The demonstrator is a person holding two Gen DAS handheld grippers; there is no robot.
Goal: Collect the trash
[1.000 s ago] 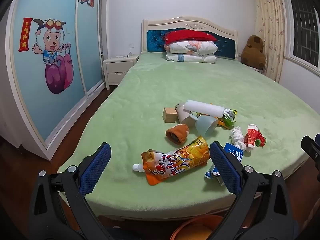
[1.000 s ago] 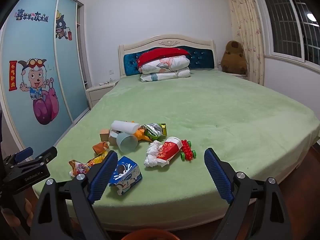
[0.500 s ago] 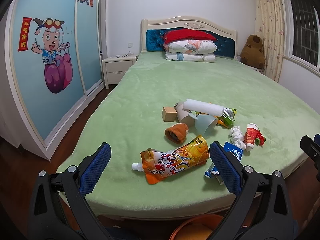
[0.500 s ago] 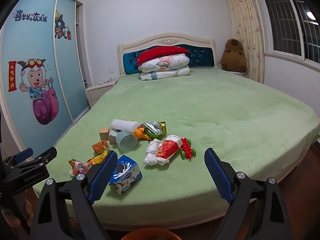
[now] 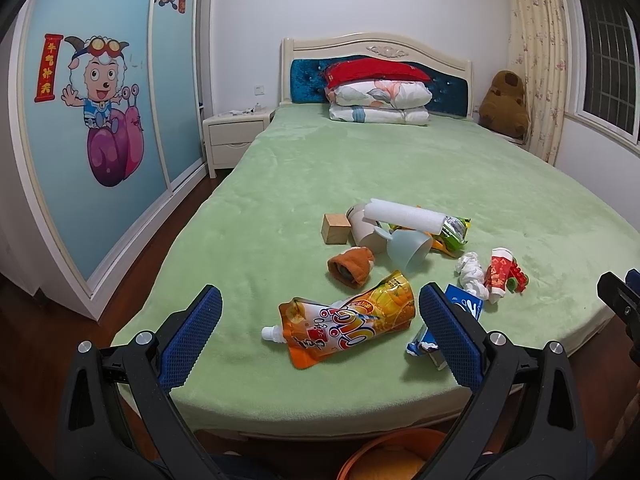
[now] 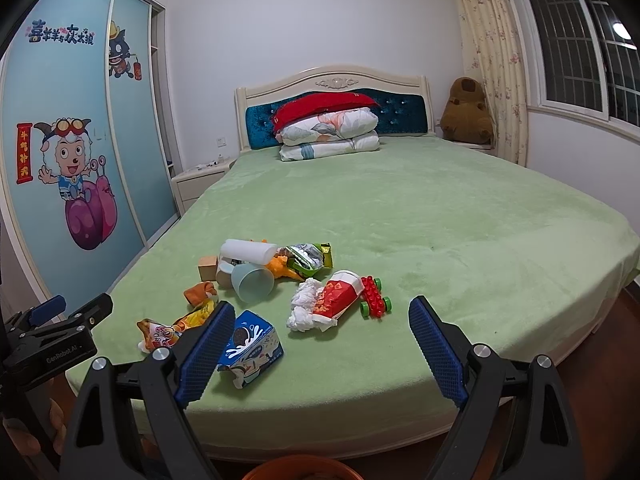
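Trash pile (image 5: 404, 256) on green bed (image 6: 440, 216), orange bin (image 5: 394, 456) below, both tools wide apart

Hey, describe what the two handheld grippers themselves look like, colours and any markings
Both the left gripper and right gripper have black plastic frames with silver screw heads and two blue fingers with a gridded texture. In the right wrist view, the left gripper's body carries white "GenRobot.AI" lettering. No cables show.

Green bed (image 6: 420, 216), cartoon wardrobe (image 6: 72, 168), barred window (image 6: 576, 36)
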